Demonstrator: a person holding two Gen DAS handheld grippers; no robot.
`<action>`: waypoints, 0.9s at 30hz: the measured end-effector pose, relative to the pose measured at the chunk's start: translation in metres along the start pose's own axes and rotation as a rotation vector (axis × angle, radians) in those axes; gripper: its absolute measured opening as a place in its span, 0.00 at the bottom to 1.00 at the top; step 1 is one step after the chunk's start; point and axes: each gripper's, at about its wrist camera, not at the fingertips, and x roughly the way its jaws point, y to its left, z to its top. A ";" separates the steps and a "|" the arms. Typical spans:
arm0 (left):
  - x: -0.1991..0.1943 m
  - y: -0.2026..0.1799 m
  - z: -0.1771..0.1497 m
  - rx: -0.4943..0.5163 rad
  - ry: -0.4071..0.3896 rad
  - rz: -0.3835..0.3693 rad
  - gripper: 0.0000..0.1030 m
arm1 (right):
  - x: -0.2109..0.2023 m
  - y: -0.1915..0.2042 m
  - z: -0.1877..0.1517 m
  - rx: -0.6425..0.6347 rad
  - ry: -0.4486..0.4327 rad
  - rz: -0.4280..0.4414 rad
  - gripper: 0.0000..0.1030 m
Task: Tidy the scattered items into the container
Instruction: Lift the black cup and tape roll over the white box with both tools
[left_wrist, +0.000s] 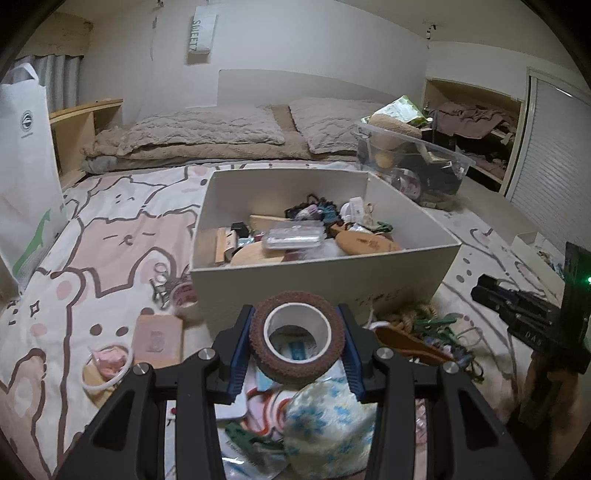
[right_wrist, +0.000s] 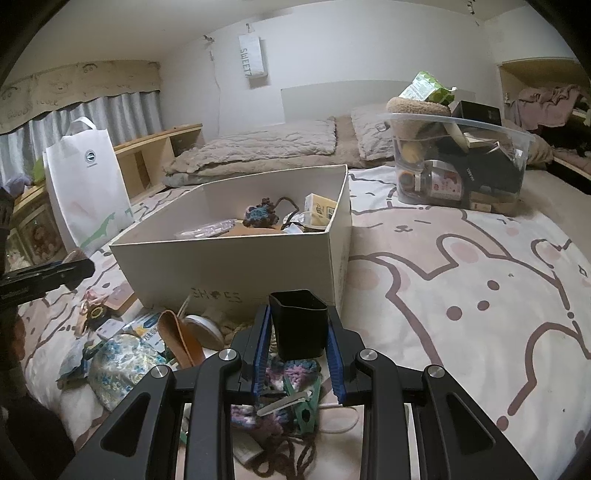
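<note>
My left gripper is shut on a brown roll of tape, held above the pile just in front of the white cardboard box. Several small items lie inside the box, among them a wooden brush and a clear case. In the right wrist view my right gripper is shut on a small black cup, also lifted before the white cardboard box. Below it lie a crocheted piece and a green clothespin. The right gripper shows at the left wrist view's right edge.
Scattered on the bear-print blanket are a blue-patterned pouch, a brown leather piece, a pink box, a tape roll and a hair clip. A clear bin and a white paper bag flank the box.
</note>
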 end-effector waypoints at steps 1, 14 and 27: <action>0.001 -0.002 0.002 -0.001 -0.003 -0.007 0.42 | 0.000 0.000 0.001 0.001 -0.002 0.006 0.28; 0.018 -0.024 0.033 0.024 -0.029 -0.054 0.42 | -0.001 0.011 0.023 -0.051 -0.043 0.007 0.28; 0.020 -0.037 0.064 0.036 -0.073 -0.074 0.42 | 0.017 0.022 0.055 -0.118 -0.055 0.025 0.28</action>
